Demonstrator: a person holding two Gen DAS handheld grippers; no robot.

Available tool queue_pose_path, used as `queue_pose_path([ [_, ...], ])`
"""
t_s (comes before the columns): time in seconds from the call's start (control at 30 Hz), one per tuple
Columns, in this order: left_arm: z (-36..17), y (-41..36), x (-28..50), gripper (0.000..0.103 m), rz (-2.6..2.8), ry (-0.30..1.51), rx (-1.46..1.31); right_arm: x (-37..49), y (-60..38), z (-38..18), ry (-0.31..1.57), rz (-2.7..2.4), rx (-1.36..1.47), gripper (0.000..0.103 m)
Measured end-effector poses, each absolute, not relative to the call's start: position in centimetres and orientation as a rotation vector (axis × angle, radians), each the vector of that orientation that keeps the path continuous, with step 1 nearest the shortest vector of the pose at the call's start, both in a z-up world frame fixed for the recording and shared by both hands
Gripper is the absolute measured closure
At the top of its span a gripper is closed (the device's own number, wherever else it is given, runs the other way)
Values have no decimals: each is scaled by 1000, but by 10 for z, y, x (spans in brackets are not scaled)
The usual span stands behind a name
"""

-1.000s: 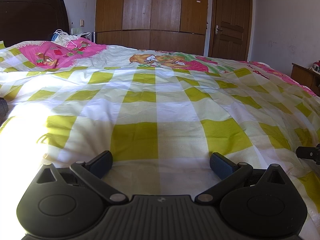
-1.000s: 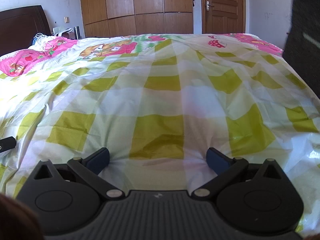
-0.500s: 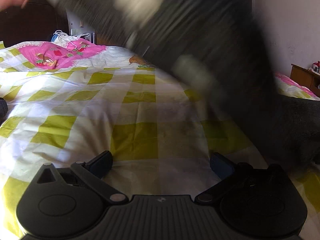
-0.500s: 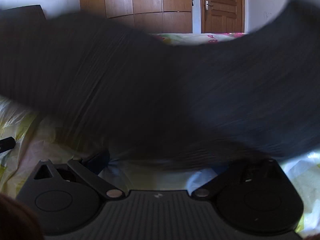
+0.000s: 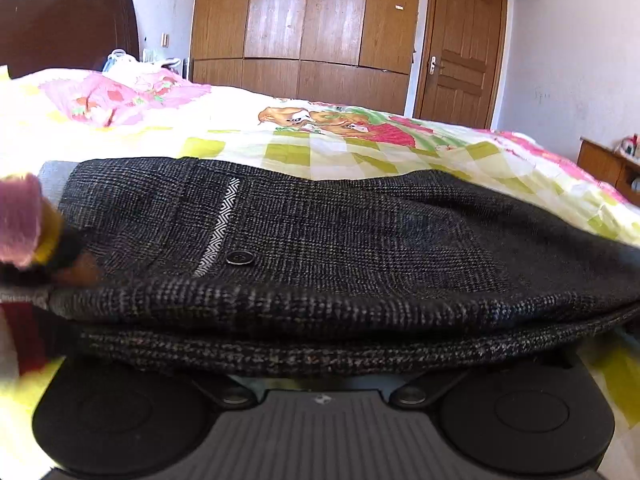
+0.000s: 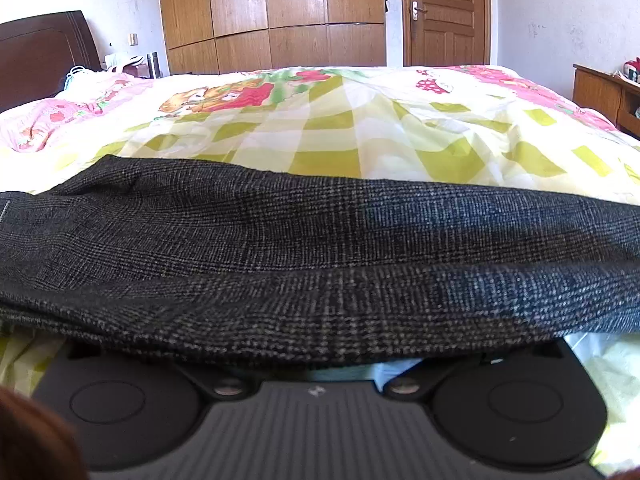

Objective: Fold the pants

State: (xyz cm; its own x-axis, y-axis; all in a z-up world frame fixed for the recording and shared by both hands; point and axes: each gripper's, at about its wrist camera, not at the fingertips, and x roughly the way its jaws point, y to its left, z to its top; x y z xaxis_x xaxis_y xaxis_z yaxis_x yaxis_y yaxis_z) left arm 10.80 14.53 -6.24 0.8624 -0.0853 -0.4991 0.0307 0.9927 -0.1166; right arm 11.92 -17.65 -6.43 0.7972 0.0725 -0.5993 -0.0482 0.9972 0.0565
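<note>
At the far left of the left wrist view a blurred pink and yellow shape, likely a sleeve, hovers by the waistband end, too smeared to say more. From there the pants [image 5: 344,248], dark grey with a fine check, lie crosswise in front of both tools, their long axis running left to right across the bed [image 5: 360,148], with the waist and a buttoned back pocket [image 5: 239,258] toward the left. The near edge of the cloth drapes right over the nose of the left gripper [image 5: 320,376], hiding its fingers, so I cannot tell whether they stand apart or pinch the fabric. The same holds further along: in the right wrist view the leg part of the pants [image 6: 320,264] spreads straight over the right gripper [image 6: 316,372], its fingers buried under the hem of cloth, and their state cannot be read either. So the garment sits directly ahead of and touching both tools, the left nearer the waist, the right nearer the legs. I judge the folding has barely begun, and any coming move turns on taking that near long edge from both ends at once. The bed wears a yellow-and-white checked cover with cartoon prints and pink patches toward the pillows. Behind it stand a dark headboard [image 6: 44,52], a wooden wardrobe [image 6: 272,16], a brown door [image 6: 444,12], and at the far right a low wooden cabinet [image 6: 604,92] against the white wall.
</note>
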Motion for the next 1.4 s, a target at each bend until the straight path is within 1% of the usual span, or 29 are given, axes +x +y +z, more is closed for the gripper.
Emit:
queue_pose_path([
  [1.4, -65, 145, 108, 0, -54, 523, -100, 126, -176, -63, 646, 67, 40, 1],
])
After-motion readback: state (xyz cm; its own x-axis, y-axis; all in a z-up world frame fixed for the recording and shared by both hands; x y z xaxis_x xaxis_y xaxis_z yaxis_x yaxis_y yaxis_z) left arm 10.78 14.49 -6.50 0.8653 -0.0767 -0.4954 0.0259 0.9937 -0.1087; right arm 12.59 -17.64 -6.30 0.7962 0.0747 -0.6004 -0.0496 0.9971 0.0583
